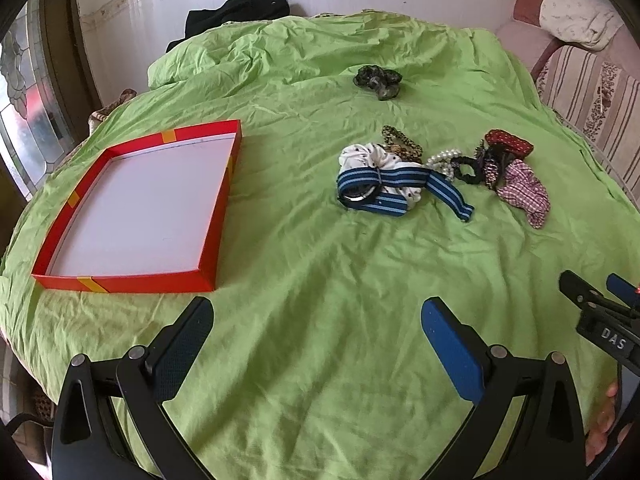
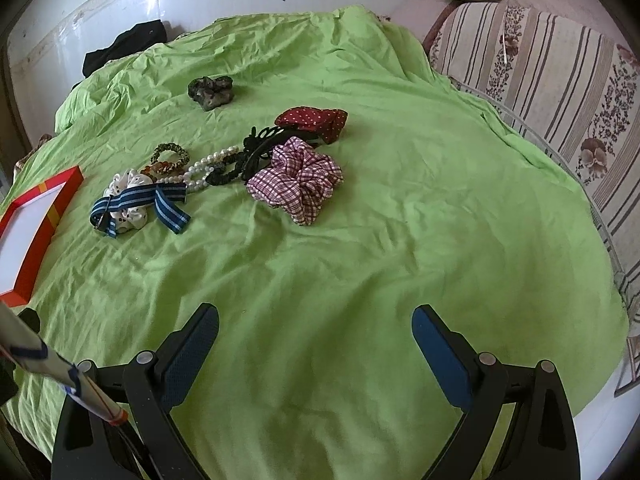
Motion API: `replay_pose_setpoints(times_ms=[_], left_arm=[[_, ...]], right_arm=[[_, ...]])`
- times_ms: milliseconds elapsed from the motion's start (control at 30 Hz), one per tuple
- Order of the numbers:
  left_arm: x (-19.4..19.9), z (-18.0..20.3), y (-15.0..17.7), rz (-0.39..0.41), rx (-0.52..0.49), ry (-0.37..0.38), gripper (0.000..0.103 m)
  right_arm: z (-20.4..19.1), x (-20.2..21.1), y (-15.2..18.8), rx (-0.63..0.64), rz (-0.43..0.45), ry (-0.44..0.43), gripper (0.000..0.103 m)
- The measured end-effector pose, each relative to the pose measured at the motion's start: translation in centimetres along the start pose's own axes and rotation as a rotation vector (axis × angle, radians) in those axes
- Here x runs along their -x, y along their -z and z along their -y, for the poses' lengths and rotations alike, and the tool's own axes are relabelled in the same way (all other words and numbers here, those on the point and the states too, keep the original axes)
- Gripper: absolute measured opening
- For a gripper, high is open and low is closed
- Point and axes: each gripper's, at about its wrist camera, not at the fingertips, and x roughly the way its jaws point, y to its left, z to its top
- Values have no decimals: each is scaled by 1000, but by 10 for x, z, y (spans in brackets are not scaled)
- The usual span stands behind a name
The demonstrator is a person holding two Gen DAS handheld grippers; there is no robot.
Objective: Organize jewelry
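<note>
A shallow red box (image 1: 216, 240) with a white inside lies open on the green bedsheet at the left; its corner shows in the right wrist view (image 2: 40, 248). A pile of accessories lies mid-bed: a blue striped band (image 1: 384, 190) (image 2: 160, 200) over a white scrunchie (image 1: 372, 156), a pearl bracelet (image 1: 440, 160) (image 2: 200, 170), a black scrunchie (image 1: 470, 168), a checked scrunchie (image 1: 524, 192) (image 2: 300, 180), a red dotted one (image 1: 510, 142) (image 2: 316, 120), a black claw clip (image 2: 262, 140). A dark green scrunchie (image 1: 378, 80) (image 2: 212, 90) lies apart, farther back. My left gripper (image 1: 316, 320) and right gripper (image 2: 316, 328) are open and empty, short of the pile.
A striped floral sofa (image 2: 560, 92) stands along the right of the bed, with a wire rail (image 2: 600, 220) at its edge. Black clothing (image 1: 240, 12) lies at the far end by the wall. My right gripper also shows at the right edge of the left wrist view (image 1: 600, 312).
</note>
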Motion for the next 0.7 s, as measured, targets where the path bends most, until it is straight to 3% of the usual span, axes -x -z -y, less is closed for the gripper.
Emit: replay_pose_setpoints(times_ms=[133, 267, 300, 467, 700], left_arm=[[-5, -5, -8, -14, 2, 6, 103], [-12, -12, -20, -42, 9, 70, 101], [-13, -14, -26, -43, 12, 95, 100], [-23, -19, -50, -64, 3, 178, 69], [-43, -3, -73, -59, -88, 250, 68]], right_arm=[[7, -2, -4, -8, -2, -20, 99], [14, -6, -11, -37, -10, -68, 98], [16, -8, -14, -41, -15, -77, 98], [21, -12, -26, -47, -13, -107, 93], [18, -19, -38, -18, -10, -154, 89]])
